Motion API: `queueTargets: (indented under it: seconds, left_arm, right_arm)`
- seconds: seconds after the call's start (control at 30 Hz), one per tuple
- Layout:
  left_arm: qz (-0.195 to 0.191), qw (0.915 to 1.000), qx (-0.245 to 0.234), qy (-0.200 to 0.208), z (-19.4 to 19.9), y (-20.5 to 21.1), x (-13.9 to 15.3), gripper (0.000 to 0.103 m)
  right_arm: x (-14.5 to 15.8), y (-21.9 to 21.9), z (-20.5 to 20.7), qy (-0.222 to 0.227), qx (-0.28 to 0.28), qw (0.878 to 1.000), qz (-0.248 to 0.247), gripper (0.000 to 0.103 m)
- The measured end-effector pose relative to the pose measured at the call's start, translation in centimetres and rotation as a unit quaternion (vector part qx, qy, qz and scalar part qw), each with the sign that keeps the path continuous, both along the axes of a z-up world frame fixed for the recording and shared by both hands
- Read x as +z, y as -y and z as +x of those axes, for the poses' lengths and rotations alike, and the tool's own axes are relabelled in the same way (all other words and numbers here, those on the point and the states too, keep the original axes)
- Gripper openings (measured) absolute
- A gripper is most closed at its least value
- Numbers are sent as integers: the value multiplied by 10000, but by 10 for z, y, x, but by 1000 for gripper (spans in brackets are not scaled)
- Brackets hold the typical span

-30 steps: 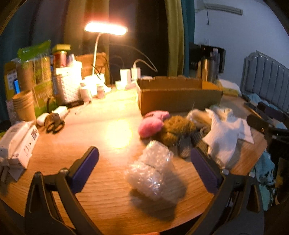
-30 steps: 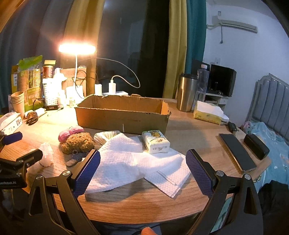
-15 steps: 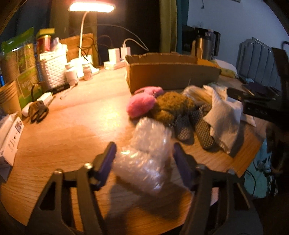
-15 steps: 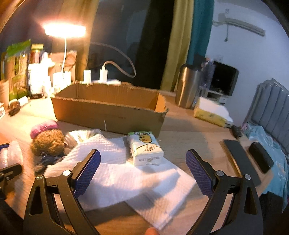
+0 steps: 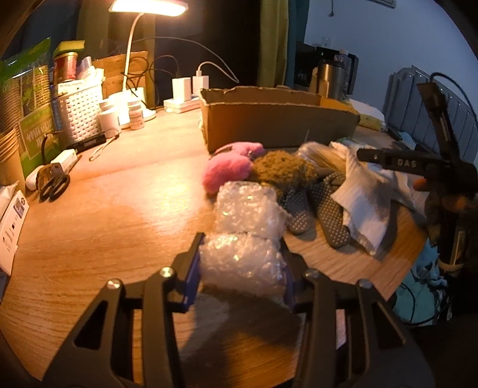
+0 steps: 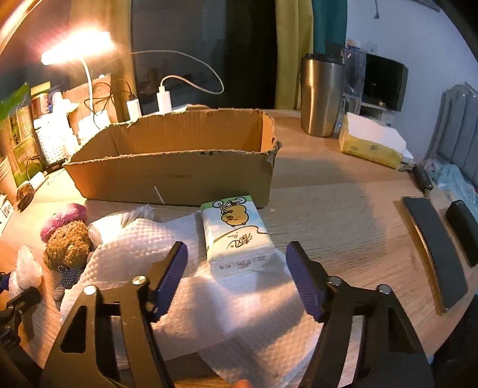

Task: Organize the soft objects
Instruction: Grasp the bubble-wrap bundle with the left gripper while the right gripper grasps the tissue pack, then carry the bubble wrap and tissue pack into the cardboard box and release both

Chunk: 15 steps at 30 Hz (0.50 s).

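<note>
A roll of bubble wrap [image 5: 245, 232] lies on the wooden table, its near end between the blue pads of my left gripper [image 5: 241, 249], whose jaws are closing and press on its sides. Behind it sit a pink plush [image 5: 227, 173], a brown plush [image 5: 280, 170], grey dotted socks [image 5: 328, 215] and a white paper towel [image 5: 364, 203]. My right gripper [image 6: 237, 250] hovers over the paper towel [image 6: 143, 247]. Its jaws are closing on either side of a small tissue pack [image 6: 236, 232], and the pads stand clear of it. A cardboard box [image 6: 179, 176] stands open just beyond.
A lit desk lamp [image 5: 149, 6], a white basket [image 5: 80, 110], jars and scissors [image 5: 53, 185] crowd the left. A steel tumbler [image 6: 321, 95], a yellow tissue box [image 6: 370, 143] and two dark flat cases [image 6: 433, 247] lie to the right. The table edge runs near both grippers.
The left gripper sank a little and its jaws closed from wide open onto the bubble wrap. The right gripper moved towards the tissue pack and its jaws started narrowing.
</note>
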<state>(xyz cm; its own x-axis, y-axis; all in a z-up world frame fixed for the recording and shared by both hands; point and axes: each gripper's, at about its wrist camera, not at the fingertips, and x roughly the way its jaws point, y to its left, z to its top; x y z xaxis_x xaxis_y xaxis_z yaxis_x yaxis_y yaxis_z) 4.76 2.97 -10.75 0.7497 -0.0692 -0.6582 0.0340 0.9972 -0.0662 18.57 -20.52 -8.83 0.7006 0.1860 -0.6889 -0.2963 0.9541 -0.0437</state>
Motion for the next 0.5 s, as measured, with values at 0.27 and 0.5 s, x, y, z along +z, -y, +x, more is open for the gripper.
queueTargets:
  seconds: [0.27, 0.5]
  left_arm:
    - [-56, 9997, -94, 228, -3, 0, 10, 45]
    - [-86, 9985, -121, 520, -1, -5, 28, 45]
  right_arm:
    - [-3, -4, 3, -22, 103, 9999, -136, 50]
    - [4, -2, -3, 138, 122, 9998, -73, 49]
